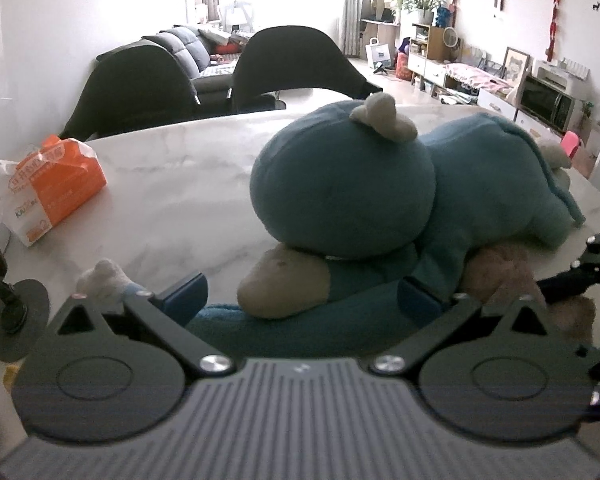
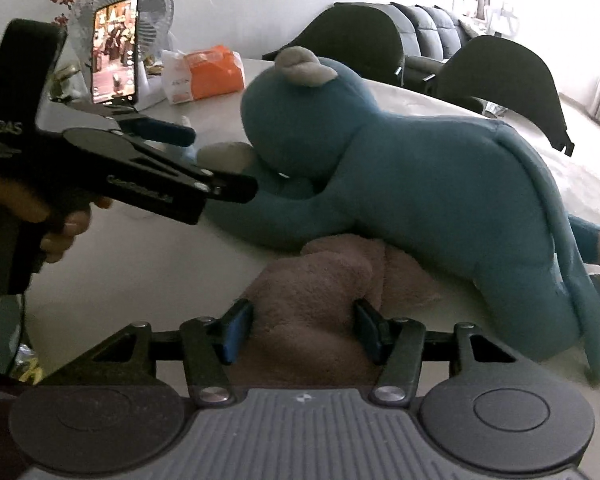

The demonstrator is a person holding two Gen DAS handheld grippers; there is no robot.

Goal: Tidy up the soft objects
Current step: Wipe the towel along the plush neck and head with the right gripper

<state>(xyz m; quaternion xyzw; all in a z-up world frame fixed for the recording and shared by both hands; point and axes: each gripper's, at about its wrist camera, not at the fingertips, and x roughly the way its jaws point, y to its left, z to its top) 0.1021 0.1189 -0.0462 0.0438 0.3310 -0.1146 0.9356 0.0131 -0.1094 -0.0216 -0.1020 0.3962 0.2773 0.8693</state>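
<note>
A big blue plush toy (image 1: 380, 184) with beige ears and paws lies face down on the marble table (image 1: 172, 168). My left gripper (image 1: 302, 294) is open, its fingers on either side of the toy's arm and beige paw (image 1: 284, 286). The right wrist view shows the left gripper (image 2: 220, 162) side on, held by a hand, jaws apart around that paw. A pink-brown plush (image 2: 320, 292) lies partly under the blue plush toy (image 2: 420, 184) at the table's near edge. My right gripper (image 2: 302, 330) is closed on the pink-brown plush from both sides.
An orange tissue pack (image 1: 56, 184) lies at the left of the table, near a phone on a stand (image 2: 114, 52) and a small fan (image 2: 140, 12). A small white and blue plush (image 1: 104, 280) sits behind my left finger. Two black chairs (image 1: 292, 68) stand at the far side.
</note>
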